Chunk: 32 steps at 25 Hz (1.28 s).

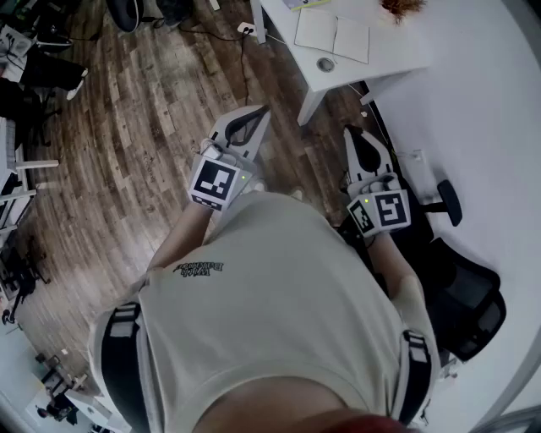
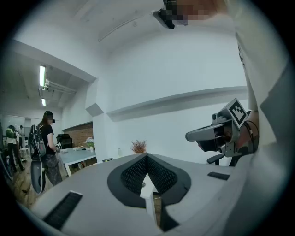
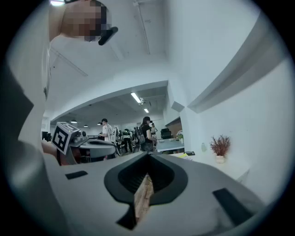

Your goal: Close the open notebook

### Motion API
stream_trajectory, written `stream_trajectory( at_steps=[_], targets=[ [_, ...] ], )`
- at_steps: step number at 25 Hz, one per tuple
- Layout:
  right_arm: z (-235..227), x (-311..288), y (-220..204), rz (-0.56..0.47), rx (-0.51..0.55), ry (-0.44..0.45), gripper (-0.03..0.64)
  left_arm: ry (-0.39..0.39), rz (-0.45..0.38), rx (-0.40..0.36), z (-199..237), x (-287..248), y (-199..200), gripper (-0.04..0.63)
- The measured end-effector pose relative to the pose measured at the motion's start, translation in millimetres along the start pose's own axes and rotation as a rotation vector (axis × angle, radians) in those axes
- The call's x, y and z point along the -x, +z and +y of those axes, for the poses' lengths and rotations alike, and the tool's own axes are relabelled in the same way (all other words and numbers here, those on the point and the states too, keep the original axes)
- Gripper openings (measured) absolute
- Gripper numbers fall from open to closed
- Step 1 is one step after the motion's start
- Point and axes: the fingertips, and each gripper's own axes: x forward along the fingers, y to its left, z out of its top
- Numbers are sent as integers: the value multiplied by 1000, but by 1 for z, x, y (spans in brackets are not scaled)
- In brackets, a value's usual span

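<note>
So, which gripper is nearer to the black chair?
Right. The right gripper is beside the chair, at its left in the head view; the left gripper is farther left.

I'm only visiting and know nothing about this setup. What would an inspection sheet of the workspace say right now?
Surface: white table, ahead of the person.
Job's things: notebook lies open on the table, untouched.
Clutter: small round object beside the notebook; dried plant at the table's far edge.
Grippers: left gripper and right gripper both have their fingers together and hold nothing; both are short of the table.
Cables: a cable runs over the wooden floor near the table leg.
Surroundings: black chair at the right; people stand at desks farther off.
</note>
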Motion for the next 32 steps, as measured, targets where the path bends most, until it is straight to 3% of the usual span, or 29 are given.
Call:
stream_trajectory(
  at_steps=[19, 32],
  targets=[
    [-8, 12, -6, 8, -30, 32, 2, 12, 29, 18, -16, -8, -6, 13],
    [-38, 38, -20, 10, -103, 64, 3, 49, 68, 15, -54, -26, -12, 13]
  ],
)
